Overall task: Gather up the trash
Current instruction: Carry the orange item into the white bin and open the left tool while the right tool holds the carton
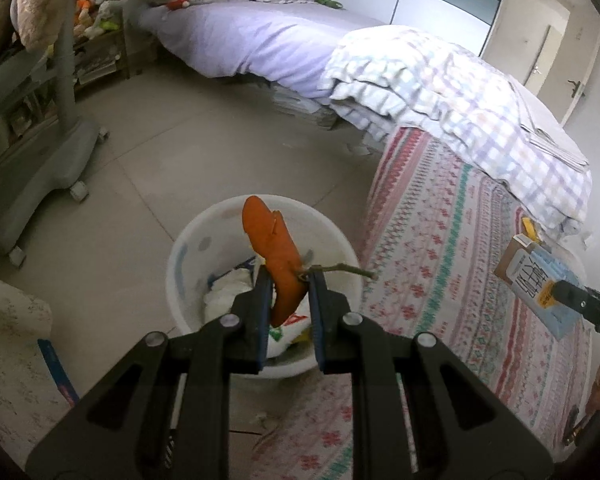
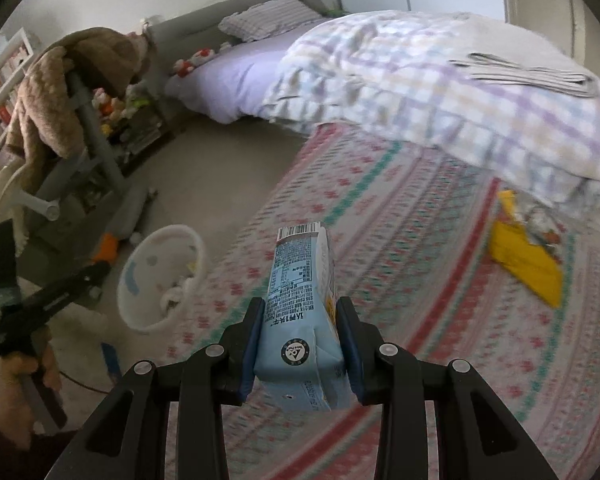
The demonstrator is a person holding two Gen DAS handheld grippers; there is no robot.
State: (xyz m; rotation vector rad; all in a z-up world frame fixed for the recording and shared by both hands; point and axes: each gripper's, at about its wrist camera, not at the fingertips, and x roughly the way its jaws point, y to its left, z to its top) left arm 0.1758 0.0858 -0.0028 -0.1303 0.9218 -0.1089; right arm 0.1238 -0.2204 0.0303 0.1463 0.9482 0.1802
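Left wrist view: the left tool (image 1: 287, 280) is pinched on an orange peel (image 1: 274, 252), whose long axis runs up and away from the tool tips, with a thin stalk (image 1: 340, 270) sticking out sideways. The peel is held directly above the open mouth of the white bin (image 1: 188, 248), which stands on the floor at the edge of the patterned rug (image 1: 440, 280) and already holds crumpled paper. The right tool (image 2: 300, 320) is clamped on a pale blue carton (image 2: 300, 292), gripped across its narrow sides with its length pointing forward. Relative to the bin, the carton is well off to the right over the rug, while the peel is already over the bin, so the left hand is judged the nearer one and a release looks to be its coming move. A yellow wrapper (image 2: 524, 256) is left lying on the rug, farther from the bin than the carton.
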